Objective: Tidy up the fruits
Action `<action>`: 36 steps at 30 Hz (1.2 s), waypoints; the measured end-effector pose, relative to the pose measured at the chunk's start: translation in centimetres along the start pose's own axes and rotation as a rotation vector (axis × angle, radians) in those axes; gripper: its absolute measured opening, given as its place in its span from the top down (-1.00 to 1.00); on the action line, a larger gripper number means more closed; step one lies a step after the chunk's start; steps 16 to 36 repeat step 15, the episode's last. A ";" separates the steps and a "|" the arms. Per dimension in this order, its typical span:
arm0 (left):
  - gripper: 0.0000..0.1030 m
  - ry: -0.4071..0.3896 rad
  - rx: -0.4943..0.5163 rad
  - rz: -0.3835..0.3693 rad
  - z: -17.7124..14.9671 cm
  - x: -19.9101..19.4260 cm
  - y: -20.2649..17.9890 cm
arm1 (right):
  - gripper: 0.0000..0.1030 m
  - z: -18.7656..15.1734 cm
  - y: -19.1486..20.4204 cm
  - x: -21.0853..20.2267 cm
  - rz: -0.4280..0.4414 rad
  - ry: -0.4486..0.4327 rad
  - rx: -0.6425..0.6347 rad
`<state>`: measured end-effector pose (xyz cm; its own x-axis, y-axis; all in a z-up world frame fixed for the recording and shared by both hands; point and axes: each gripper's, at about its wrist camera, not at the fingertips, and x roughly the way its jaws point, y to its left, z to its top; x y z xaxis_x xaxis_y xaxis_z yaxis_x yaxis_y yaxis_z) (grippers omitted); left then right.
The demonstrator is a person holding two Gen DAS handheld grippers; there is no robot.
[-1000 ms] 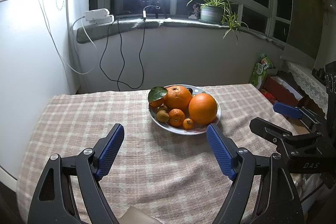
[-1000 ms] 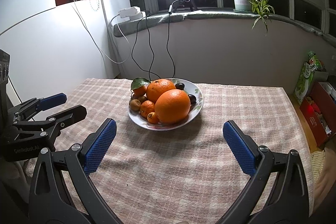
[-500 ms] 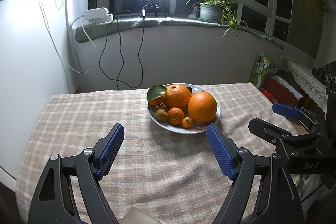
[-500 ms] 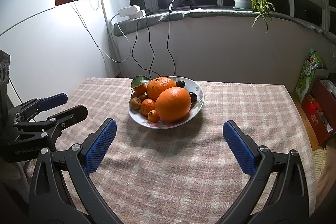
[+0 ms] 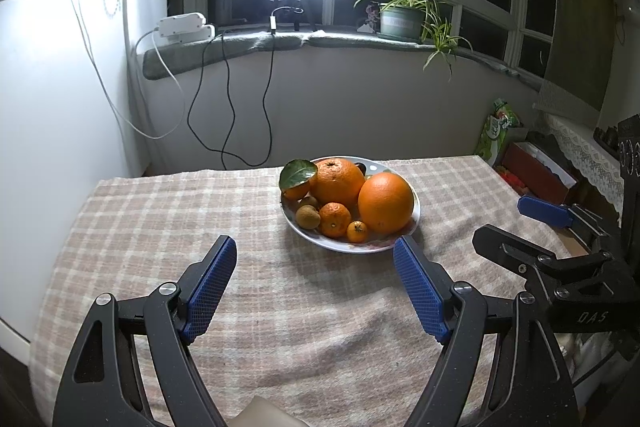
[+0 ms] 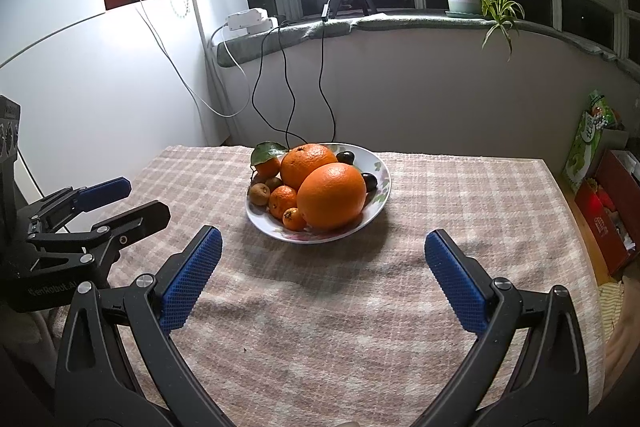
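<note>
Both grippers, left gripper (image 5: 314,259) and right gripper (image 6: 322,253), are held spread and empty short of the plate (image 6: 378,205). Almost nothing is changed over the last second. All fruit (image 5: 386,203) is seen piled on the plate; early or finished stage is not settled.

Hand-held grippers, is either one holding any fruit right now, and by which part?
Nothing is held. The left hand-held gripper and right hand-held gripper are both open, short of the fruit plate.

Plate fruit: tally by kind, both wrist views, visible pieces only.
Large oranges: 2, front one, back one
Small mandarins: 3, leafy one, middle one, smallest
Brown kiwi-like fruits: 2, near one, one behind it
Dark round fruits: 2, back one, side one
Total: 9 visible on the plate; any hidden beneath cannot be counted.
</note>
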<state>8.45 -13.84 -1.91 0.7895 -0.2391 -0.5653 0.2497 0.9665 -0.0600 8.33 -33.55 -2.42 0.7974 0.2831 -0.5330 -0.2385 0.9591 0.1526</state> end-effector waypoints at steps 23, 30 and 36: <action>-0.57 -0.002 0.003 -0.005 -0.1 0.4 0.3 | -1.00 -0.3 -0.3 0.3 -0.003 0.013 0.020; -0.57 -0.002 0.003 -0.005 -0.1 0.4 0.3 | -1.00 -0.3 -0.3 0.3 -0.003 0.013 0.020; -0.57 -0.002 0.003 -0.005 -0.1 0.4 0.3 | -1.00 -0.3 -0.3 0.3 -0.003 0.013 0.020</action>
